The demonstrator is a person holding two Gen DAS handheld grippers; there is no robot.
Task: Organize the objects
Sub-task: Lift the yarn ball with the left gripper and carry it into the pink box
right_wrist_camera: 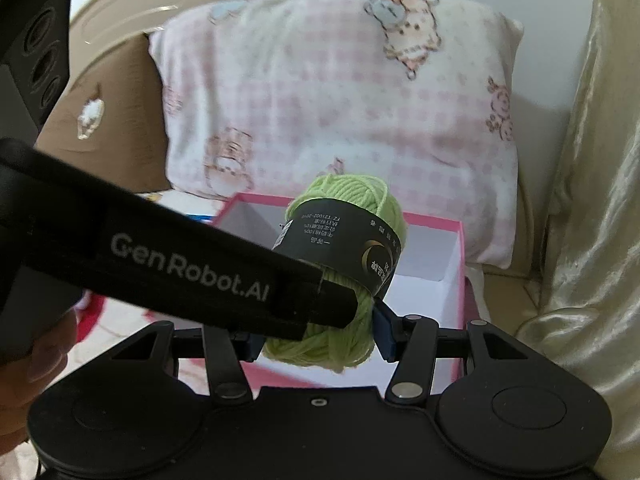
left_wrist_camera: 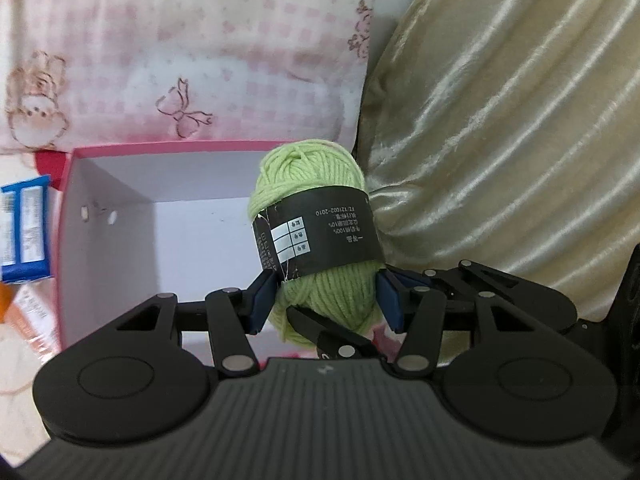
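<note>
Yarn (left_wrist_camera: 316, 236): over the pink box (left_wrist_camera: 120, 216), near its right side.
Left gripper (left_wrist_camera: 326, 300): pinching yarn below the band.
Right gripper (right_wrist_camera: 320, 332): pinching the same yarn.
Handling: probably light, soft, squashy; grip mid-body.

A light-green yarn ball (left_wrist_camera: 316, 240) with a black paper band sits mid-frame, upright, apparently off the ground, above an open, pink-rimmed white box (left_wrist_camera: 120, 216).

Blue packet (left_wrist_camera: 25, 232) at my left view's edge: cut off, print blurred. Right view: left gripper's arm (right_wrist_camera: 192, 268) hides the yarn's (right_wrist_camera: 340, 336) left side.
</note>
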